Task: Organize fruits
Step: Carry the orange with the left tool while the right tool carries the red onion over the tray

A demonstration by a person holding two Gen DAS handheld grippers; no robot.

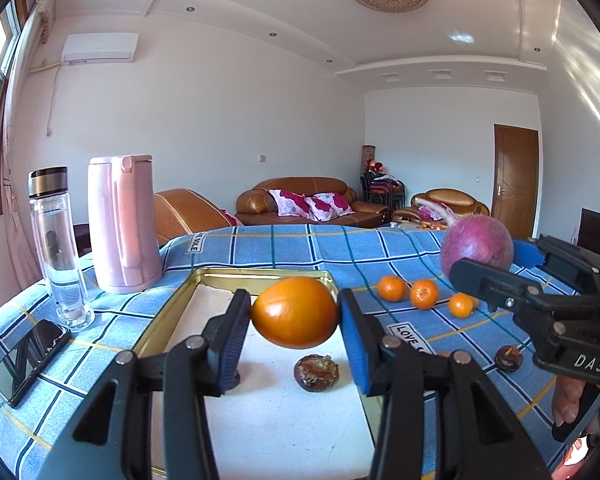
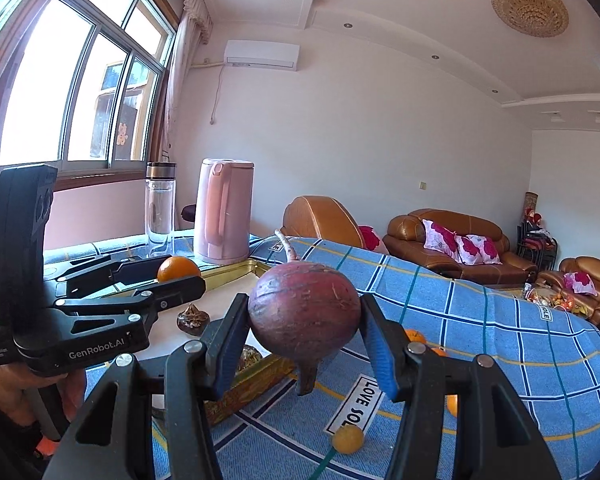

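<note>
My left gripper (image 1: 294, 316) is shut on a large orange (image 1: 295, 312) and holds it above the gold-rimmed tray (image 1: 172, 312), which has a white floor. A brown dried fruit (image 1: 316, 372) lies in the tray. My right gripper (image 2: 304, 320) is shut on a purple-red radish (image 2: 304, 316), held above the blue checked cloth just right of the tray (image 2: 252, 384). The radish (image 1: 476, 246) and right gripper (image 1: 488, 268) also show in the left wrist view. Three small tangerines (image 1: 424, 294) and a second brown fruit (image 1: 509, 357) lie on the cloth.
A pink kettle (image 1: 122, 226), a clear bottle (image 1: 60, 248) and a black phone (image 1: 30, 356) stand left of the tray. A small yellow fruit (image 2: 347, 438) lies on the cloth (image 2: 500, 340) near me. Sofas stand behind the table.
</note>
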